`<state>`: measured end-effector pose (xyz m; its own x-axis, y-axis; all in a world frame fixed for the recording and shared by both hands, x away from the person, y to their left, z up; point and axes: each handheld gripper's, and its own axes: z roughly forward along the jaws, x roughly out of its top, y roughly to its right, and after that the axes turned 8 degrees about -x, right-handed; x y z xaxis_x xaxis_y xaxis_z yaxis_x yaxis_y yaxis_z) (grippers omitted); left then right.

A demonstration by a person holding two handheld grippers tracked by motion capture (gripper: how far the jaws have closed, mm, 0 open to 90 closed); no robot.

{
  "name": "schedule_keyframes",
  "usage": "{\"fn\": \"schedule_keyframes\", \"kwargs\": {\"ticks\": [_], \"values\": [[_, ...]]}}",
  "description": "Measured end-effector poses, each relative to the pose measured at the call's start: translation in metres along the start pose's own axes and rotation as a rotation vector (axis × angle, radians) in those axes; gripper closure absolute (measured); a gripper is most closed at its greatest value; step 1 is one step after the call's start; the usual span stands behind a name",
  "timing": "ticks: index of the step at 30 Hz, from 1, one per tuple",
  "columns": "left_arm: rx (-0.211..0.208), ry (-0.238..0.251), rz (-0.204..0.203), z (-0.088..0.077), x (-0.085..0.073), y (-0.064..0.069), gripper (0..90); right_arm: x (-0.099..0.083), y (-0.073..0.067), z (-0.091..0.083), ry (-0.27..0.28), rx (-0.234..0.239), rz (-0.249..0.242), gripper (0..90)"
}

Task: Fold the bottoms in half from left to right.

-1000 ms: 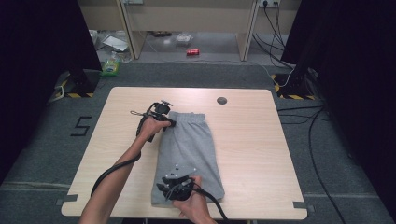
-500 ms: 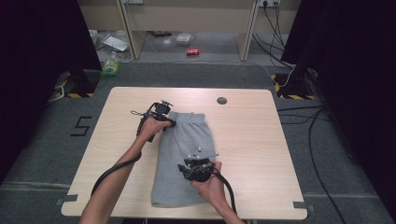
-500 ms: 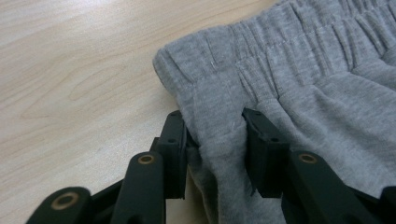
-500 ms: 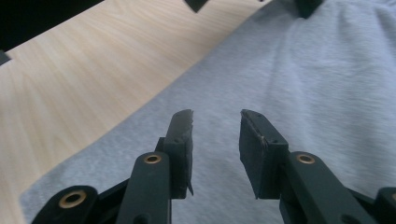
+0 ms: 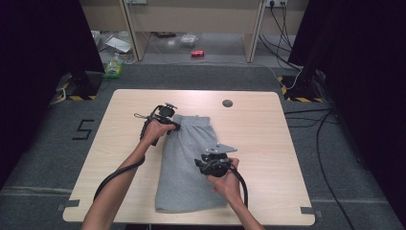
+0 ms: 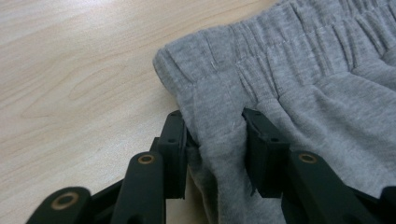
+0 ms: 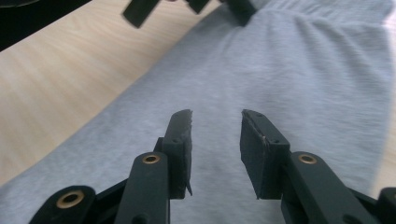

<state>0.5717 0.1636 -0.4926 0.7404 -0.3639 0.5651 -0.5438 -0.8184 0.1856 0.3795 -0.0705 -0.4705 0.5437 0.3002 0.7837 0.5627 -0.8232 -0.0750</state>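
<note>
In the middle of the frame, grey shorts [image 5: 189,163] lie on the tabletop [image 5: 268,143]. The left tongs [image 6: 215,135] pinch their waistband; the right tongs [image 7: 215,140], just opening, hold nothing.

Soft grey knit shorts [image 5: 189,163] — smooth, matt wood-grain table [image 5: 268,139]

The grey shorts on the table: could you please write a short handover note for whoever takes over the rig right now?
Left hand-held gripper: shut on a fold of the grey shorts just below the waistband corner.
Right hand-held gripper: open, nothing between the jaws, above the middle of the shorts.
Shorts lie folded lengthwise on the table, waistband at the far end.
Left, probably: fold across.
</note>
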Motion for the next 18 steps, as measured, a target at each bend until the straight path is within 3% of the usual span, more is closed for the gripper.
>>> {"fn": "schedule_keyframes", "kwargs": {"ticks": [5, 18], "values": [[0.000, 0.000, -0.001, 0.000, 0.000, 0.000, 62.0, 0.005, 0.022, 0.001, 0.000, -0.042, 0.020, 63.4], [0.001, 0.001, -0.003, 0.000, 0.000, 0.000, 62.1, 0.015, 0.054, 0.012, 0.005, -0.063, 0.062, 61.8]]}}
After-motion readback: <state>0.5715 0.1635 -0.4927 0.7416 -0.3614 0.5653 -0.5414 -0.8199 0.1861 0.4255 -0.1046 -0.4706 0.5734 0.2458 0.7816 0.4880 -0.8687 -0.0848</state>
